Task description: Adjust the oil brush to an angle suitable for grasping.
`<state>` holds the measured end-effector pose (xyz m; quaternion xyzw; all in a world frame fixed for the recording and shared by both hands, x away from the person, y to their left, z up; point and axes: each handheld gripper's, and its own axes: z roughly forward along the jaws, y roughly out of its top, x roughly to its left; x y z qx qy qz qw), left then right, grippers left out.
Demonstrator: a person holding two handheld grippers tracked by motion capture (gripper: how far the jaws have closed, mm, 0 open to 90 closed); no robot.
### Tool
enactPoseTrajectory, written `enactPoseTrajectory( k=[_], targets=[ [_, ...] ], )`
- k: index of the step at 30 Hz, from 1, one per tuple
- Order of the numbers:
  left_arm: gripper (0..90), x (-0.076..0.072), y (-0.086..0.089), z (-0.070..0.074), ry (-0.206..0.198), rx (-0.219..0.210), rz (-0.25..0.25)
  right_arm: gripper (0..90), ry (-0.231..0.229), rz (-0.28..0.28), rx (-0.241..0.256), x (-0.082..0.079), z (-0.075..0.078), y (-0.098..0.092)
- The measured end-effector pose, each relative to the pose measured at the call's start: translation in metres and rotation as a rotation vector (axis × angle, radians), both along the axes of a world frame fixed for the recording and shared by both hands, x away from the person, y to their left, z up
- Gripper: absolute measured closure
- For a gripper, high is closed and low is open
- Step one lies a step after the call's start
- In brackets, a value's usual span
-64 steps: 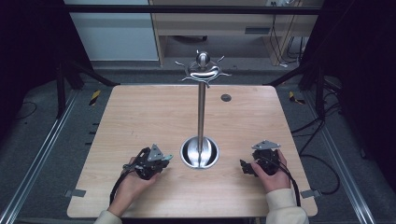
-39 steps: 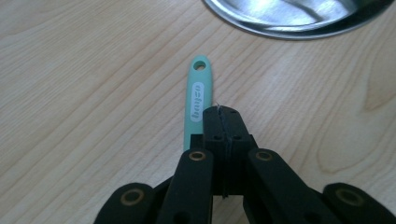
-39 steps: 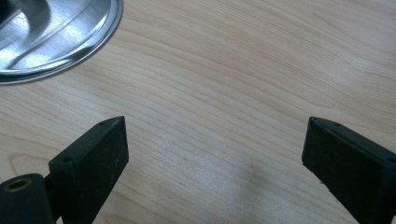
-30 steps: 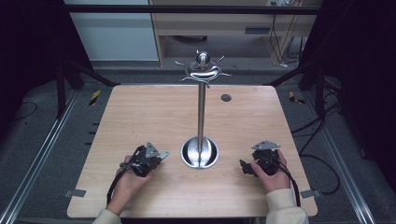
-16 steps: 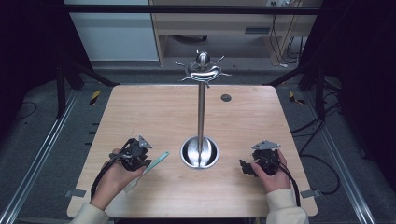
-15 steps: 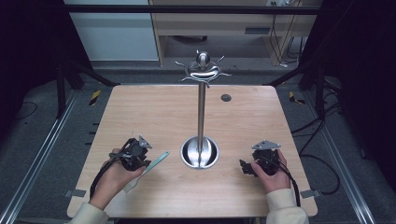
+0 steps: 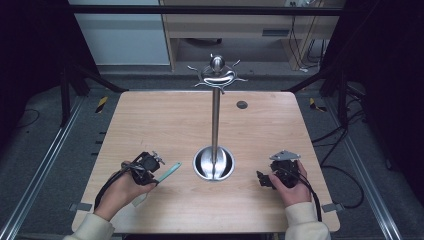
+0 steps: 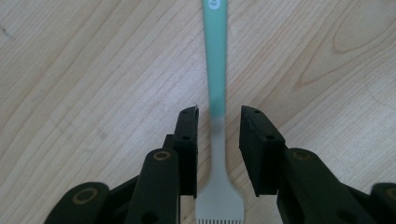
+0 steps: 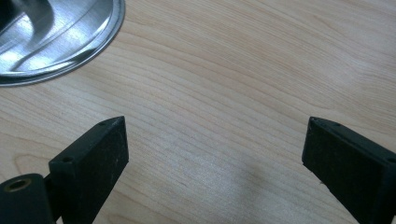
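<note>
I saw a light wood table (image 7: 150, 120) in a dark room, with a shiny stand (image 7: 215, 125) in the middle. A thin comb (image 8: 217, 84), green fading to white, lay flat near the front left. My left gripper (image 8: 218, 140) sat around it, jaws close on each side but not touching. Its teeth were cut off. My right gripper (image 9: 215, 149) was wide open, holding nothing
</note>
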<state>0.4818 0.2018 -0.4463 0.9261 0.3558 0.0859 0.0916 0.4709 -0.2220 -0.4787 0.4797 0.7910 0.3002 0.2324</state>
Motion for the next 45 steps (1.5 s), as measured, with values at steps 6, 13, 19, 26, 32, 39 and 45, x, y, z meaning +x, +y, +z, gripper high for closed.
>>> enactPoseTrajectory(
  k=[6, 13, 19, 26, 32, 39, 45],
  targets=[
    [69.2, 0.006, -0.002, -0.005, 0.026, 0.012, 0.002, 7.7, 0.001, 0.001, 0.000, 0.000, 0.000, 0.000],
    [70.7, 0.007, -0.002, -0.010, 0.056, 0.034, -0.010, 7.7, 0.001, 0.002, 0.001, 0.000, 0.000, 0.000],
    [73.7, 0.007, -0.002, -0.012, 0.068, 0.037, -0.019, 7.7, 0.006, 0.002, 0.002, 0.000, 0.000, 0.000],
    [74.9, 0.009, -0.003, -0.015, 0.088, 0.049, -0.028, 7.7, 0.006, 0.003, 0.002, 0.000, 0.000, 0.000],
    [77.0, 0.011, -0.002, -0.016, 0.092, 0.039, -0.019, 7.7, 0.006, 0.003, 0.002, 0.000, 0.000, 0.000],
    [80.6, 0.013, 0.000, -0.016, 0.108, 0.025, -0.017, 7.7, 0.011, 0.003, -0.001, 0.000, -0.001, 0.000],
    [82.0, 0.012, 0.005, -0.016, 0.090, 0.001, -0.013, 7.7, 0.013, 0.005, 0.001, 0.000, -0.001, 0.000]
  ],
)
